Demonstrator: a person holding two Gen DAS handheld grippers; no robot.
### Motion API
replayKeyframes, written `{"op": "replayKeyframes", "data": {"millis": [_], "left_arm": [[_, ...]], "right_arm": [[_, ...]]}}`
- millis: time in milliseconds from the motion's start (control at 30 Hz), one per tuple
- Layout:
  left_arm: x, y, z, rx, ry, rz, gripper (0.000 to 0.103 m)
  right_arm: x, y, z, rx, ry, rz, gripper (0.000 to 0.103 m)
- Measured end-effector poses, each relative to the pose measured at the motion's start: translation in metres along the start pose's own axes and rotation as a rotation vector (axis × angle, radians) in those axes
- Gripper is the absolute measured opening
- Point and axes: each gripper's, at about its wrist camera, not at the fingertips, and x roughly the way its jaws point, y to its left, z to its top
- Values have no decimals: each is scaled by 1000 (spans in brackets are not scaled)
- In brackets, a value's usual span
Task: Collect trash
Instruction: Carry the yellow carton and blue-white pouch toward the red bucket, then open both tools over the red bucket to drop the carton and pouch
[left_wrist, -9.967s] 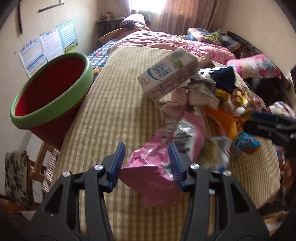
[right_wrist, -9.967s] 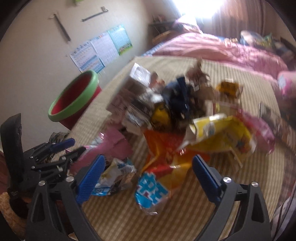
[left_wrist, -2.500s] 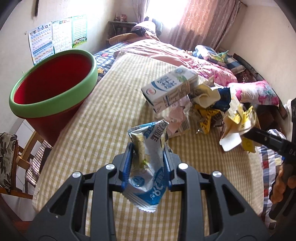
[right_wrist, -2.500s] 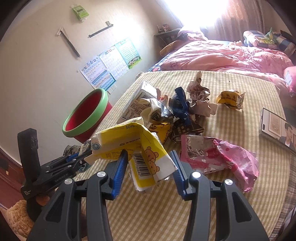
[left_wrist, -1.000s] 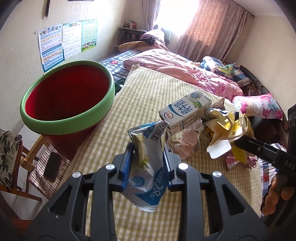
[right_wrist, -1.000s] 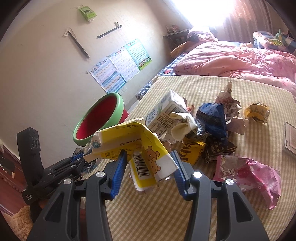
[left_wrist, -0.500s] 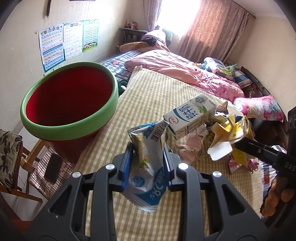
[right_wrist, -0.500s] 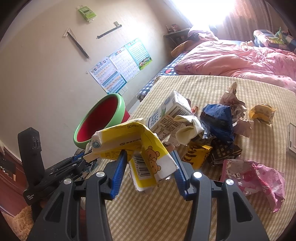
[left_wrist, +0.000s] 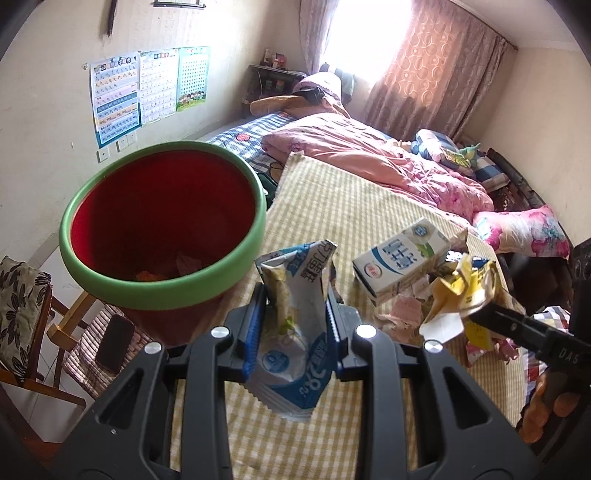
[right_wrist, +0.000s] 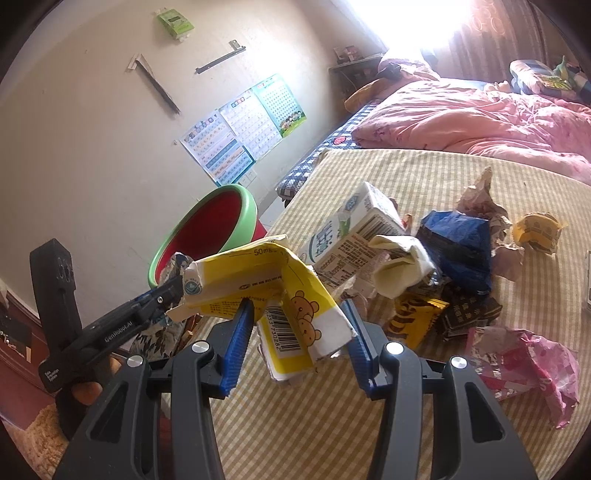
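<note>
Trash fills both our tongs at this moment, above a surface (left_wrist: 369, 206) covered in a yellow checked cloth. Our left tongs (left_wrist: 295, 332) are pinching a crumpled blue and white wrapper (left_wrist: 295, 332), which stands upright between the blue pads. Our right tongs (right_wrist: 301, 328) are clamped on a flattened yellow carton (right_wrist: 266, 291) printed with a bear and a barcode.

Just beside the surface's left edge sits the red bin (left_wrist: 162, 225), a wide tub with a green rim, seemingly propped on a wooden chair (left_wrist: 70, 325). In the left wrist view its mouth opens just ahead and to the left of the wrapper, and a few scraps lie at its bottom.

More litter waits on the cloth: a white and blue milk carton (left_wrist: 402, 262) lying on its side, a dark blue bag (right_wrist: 458, 247), a pink wrapper (right_wrist: 528, 365) and a small yellow packet (right_wrist: 537, 229). A bed with a pink quilt (left_wrist: 369, 155) lies beyond.

We judge the step in hand to be carrying both pieces to the bin. To do it well, we would bring each piece fully over the red opening, past the green rim, before spreading the tongs. Light wrappers may flutter, so a low release should help them land inside. Emptying the left tongs first looks sensible, since they are nearer.
</note>
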Motion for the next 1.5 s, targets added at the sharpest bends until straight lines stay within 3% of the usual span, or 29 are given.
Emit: {"op": "replayKeyframes", "data": {"millis": [1500], "left_arm": [[9, 93, 60, -10, -48, -51, 29]], "right_arm": [[60, 59, 23, 19, -12, -57, 48]]}}
